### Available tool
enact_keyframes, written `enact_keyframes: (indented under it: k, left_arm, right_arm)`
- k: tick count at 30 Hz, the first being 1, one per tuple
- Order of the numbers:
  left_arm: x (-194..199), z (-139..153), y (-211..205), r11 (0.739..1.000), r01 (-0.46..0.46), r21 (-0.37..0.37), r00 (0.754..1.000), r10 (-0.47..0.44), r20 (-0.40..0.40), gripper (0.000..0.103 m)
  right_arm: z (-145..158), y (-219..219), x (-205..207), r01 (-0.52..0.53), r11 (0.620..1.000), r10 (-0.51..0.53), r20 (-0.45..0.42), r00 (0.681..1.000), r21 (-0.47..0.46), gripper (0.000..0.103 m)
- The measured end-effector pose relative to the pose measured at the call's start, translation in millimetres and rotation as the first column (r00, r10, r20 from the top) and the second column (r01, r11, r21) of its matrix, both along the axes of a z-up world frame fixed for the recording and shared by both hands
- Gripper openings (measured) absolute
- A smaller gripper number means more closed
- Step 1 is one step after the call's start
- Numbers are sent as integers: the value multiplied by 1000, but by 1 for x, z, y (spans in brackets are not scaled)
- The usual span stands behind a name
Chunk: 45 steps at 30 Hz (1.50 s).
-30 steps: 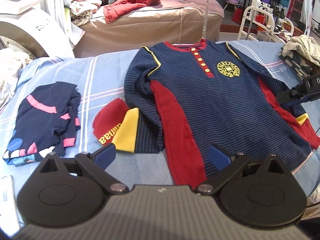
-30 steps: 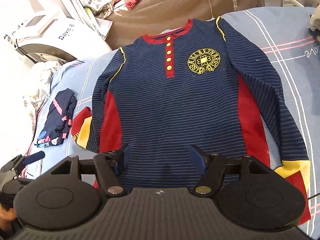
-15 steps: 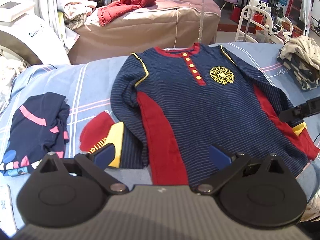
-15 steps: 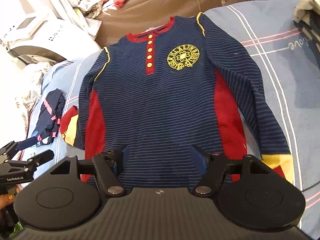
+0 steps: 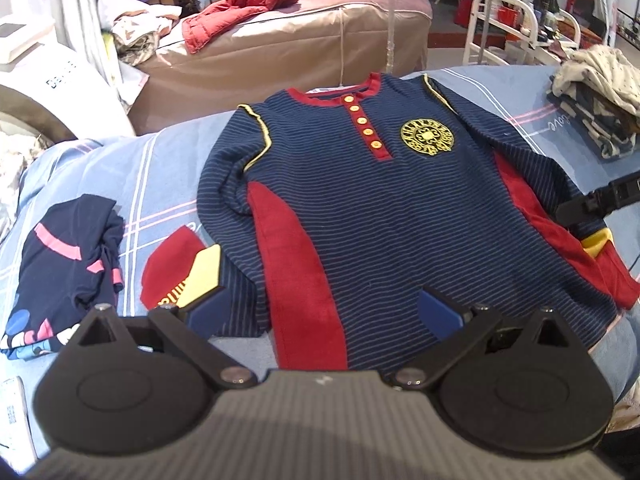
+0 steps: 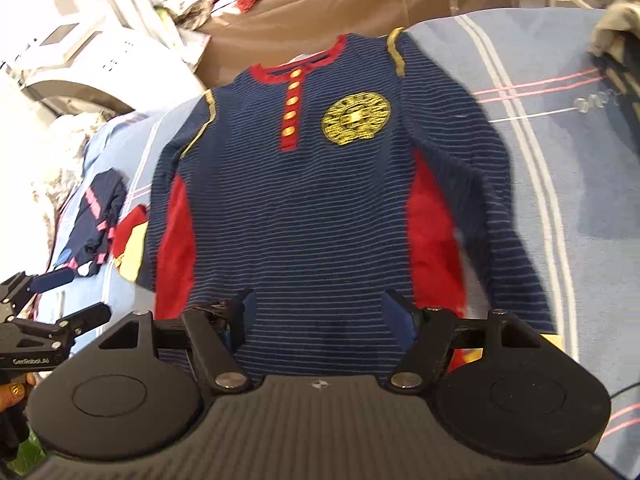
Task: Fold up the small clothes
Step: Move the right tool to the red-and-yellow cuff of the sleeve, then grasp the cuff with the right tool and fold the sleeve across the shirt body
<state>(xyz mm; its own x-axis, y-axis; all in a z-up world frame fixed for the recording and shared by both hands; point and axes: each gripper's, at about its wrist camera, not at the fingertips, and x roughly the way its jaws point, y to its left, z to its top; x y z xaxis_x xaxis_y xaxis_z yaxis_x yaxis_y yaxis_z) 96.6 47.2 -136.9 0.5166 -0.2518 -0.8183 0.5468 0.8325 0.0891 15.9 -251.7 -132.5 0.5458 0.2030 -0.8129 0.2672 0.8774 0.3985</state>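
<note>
Left wrist view: the left gripper (image 5: 326,312) hovers wide open and empty above the hem of the striped shirt (image 5: 400,216), which lies flat, front up, on the blue bedsheet (image 5: 160,168), collar pointing away.

Right wrist view: the right gripper (image 6: 318,312), jaws spread and empty, hangs over the hem; the shirt is navy with red side panels and a yellow crest (image 6: 356,118).

Striped shirt (image 5: 400,216) flat on blue sheet (image 5: 160,168), hem between the spread fingers (image 5: 440,314) of left gripper (image 5: 324,316); folded garment (image 5: 64,264) beyond left finger.
</note>
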Motion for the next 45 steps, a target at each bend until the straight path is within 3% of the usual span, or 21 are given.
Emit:
enact_keyframes:
  k: [7,12,16,19,23,29,31,34,36,39,45]
  left_arm:
    - [-9,-10,-20,997,68,43,998,-67,-22,100]
    - [-10,-15,-34,993,102,56,994,-99,-47,100]
    - [-11,-15,-42,989,132,62,990,-129,-51,100]
    - [-13,-16,-48,986,154,68,987,-150,-58,100]
    - [-17,-17,-56,980,183,82,982,-178,-65,100]
    - [-21,-17,-65,971,214,108,976,-207,-73,101]
    - [-22,-17,-67,969,219,111,974,-212,-75,101]
    - [-23,-19,-70,967,226,116,973,-217,-84,101]
    - [-23,-20,-72,965,232,121,971,-222,-89,101]
    - [-24,-19,-75,964,239,116,969,-230,-86,101]
    - [-23,-20,-82,965,245,98,968,-237,-82,102]
  right_arm:
    - [-10,-31,-34,94,994,-95,-27,995,-59,103]
    - [-15,-48,-65,122,979,-133,-57,989,-161,103]
    - [-21,-64,-91,187,968,-201,-70,977,-165,103]
    - [-30,-73,-107,232,964,-245,-99,964,-128,103]
    - [-45,-81,-128,312,950,-311,-106,945,-4,103]
    - [-75,-93,-150,499,843,-479,-143,866,203,96]
    - [-80,-93,-152,496,832,-470,-157,868,248,96]
    - [-82,-82,-145,421,882,-393,-162,905,213,78]
    - [-82,-76,-140,370,908,-341,-168,925,198,14]
    - [-66,-86,-145,360,923,-344,-128,930,137,11]
    - [3,-150,-166,445,891,-446,12,895,-91,10]
